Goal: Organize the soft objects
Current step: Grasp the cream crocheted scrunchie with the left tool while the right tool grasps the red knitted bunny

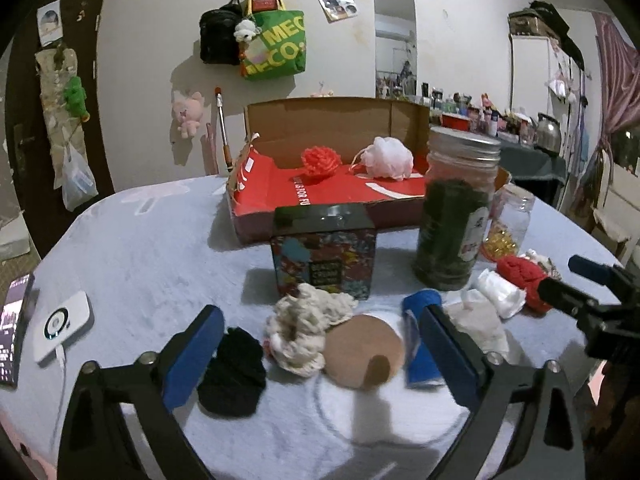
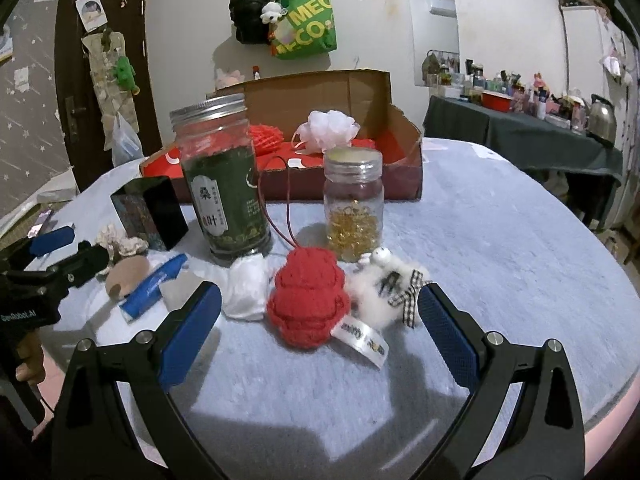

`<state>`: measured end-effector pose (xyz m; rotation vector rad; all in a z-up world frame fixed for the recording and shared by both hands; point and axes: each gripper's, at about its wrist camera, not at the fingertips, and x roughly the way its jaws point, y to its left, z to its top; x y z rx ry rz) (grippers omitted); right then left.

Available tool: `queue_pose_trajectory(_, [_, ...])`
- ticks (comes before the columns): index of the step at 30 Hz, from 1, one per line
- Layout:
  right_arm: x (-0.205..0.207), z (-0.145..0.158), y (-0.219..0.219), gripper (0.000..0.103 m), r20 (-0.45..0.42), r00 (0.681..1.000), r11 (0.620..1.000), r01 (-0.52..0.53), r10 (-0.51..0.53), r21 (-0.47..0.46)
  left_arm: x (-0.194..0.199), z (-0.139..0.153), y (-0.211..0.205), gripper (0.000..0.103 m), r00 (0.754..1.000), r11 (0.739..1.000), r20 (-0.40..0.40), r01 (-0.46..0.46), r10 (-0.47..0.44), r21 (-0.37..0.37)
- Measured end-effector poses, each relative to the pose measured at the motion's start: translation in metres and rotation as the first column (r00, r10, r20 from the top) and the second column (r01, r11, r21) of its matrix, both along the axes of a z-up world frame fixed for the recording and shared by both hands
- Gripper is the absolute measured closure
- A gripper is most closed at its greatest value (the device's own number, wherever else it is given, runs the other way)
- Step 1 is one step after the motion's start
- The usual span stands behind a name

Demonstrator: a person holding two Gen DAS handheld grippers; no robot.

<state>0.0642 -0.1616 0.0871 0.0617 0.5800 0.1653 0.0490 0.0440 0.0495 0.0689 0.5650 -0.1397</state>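
My left gripper (image 1: 320, 340) is open and empty, low over the table. Between its fingers lie a black knit piece (image 1: 234, 374), a cream scrunchie (image 1: 300, 330) and a tan puff (image 1: 362, 350); a blue packet (image 1: 420, 340) lies by the right finger. My right gripper (image 2: 318, 322) is open and empty, with a red knit ball (image 2: 308, 300) and a white fluffy toy (image 2: 384, 294) between its fingers, and a white wad (image 2: 245, 286) to the left. An open cardboard box (image 1: 320, 196) holds an orange pouf (image 1: 320, 160) and a white pouf (image 1: 386, 156).
A patterned tin (image 1: 324, 256), a tall green-filled jar (image 1: 454, 208) and a small jar of gold beads (image 2: 354, 204) stand in front of the box. A white device (image 1: 62, 322) and a phone (image 1: 14, 328) lie at the table's left edge. The right gripper (image 1: 592, 300) shows at right.
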Motion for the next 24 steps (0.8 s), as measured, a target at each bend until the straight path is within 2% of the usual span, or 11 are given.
queue_pose_trajectory(5, [0.01, 0.004, -0.001, 0.006, -0.013, 1.0, 1.0, -0.01, 0.01, 0.003, 0.014, 0.0, 0.009, 0.012, 0.999, 1.0, -0.039, 0.025, -0.025, 0.005])
queue_pose_trajectory(7, [0.014, 0.004, -0.002, 0.014, -0.024, 1.0, 1.0, -0.013, 0.013, -0.001, 0.019, -0.002, 0.01, 0.014, 0.998, 0.999, -0.053, 0.03, -0.029, 0.018])
queue_pose_trajectory(9, [0.018, 0.002, -0.003, 0.028, -0.043, 0.999, 1.0, -0.016, 0.017, 0.003, 0.024, -0.003, 0.011, 0.019, 0.997, 0.999, -0.067, 0.037, -0.035, 0.021])
queue_pose_trajectory(11, [0.023, -0.001, -0.005, 0.035, -0.069, 0.997, 0.999, -0.025, 0.026, 0.021, 0.028, -0.006, 0.011, 0.022, 0.995, 0.998, -0.089, 0.047, -0.044, 0.03])
queue_pose_trajectory(14, [0.028, -0.007, -0.006, 0.046, -0.102, 0.994, 0.998, -0.042, 0.045, 0.037, 0.035, -0.013, 0.013, 0.034, 0.992, 0.998, -0.119, 0.052, -0.047, 0.042])
queue_pose_trajectory(15, [0.029, -0.009, -0.005, 0.051, -0.112, 0.992, 0.998, -0.047, 0.051, 0.031, 0.037, -0.015, 0.014, 0.043, 0.99, 0.998, -0.132, 0.055, -0.049, 0.041])
queue_pose_trajectory(16, [0.029, -0.011, -0.003, 0.052, -0.115, 0.991, 0.998, -0.061, 0.063, 0.026, 0.039, -0.017, 0.015, 0.058, 0.988, 0.998, -0.145, 0.064, -0.06, 0.028])
queue_pose_trajectory(18, [0.027, -0.012, 0.001, 0.066, -0.107, 0.99, 0.995, -0.094, 0.095, 0.017, 0.039, -0.016, 0.015, 0.067, 0.984, 0.996, -0.155, 0.087, -0.086, 0.001])
queue_pose_trajectory(19, [0.026, -0.012, 0.003, 0.066, -0.109, 0.989, 0.995, -0.103, 0.103, 0.005, 0.037, -0.013, 0.014, 0.074, 0.987, 0.997, -0.142, 0.08, -0.078, 0.007])
queue_pose_trajectory(24, [0.019, -0.003, 0.0, 0.068, -0.074, 0.99, 0.993, -0.115, 0.116, 0.019, 0.025, 0.001, 0.011, 0.082, 0.988, 0.994, -0.116, 0.101, -0.105, -0.036])
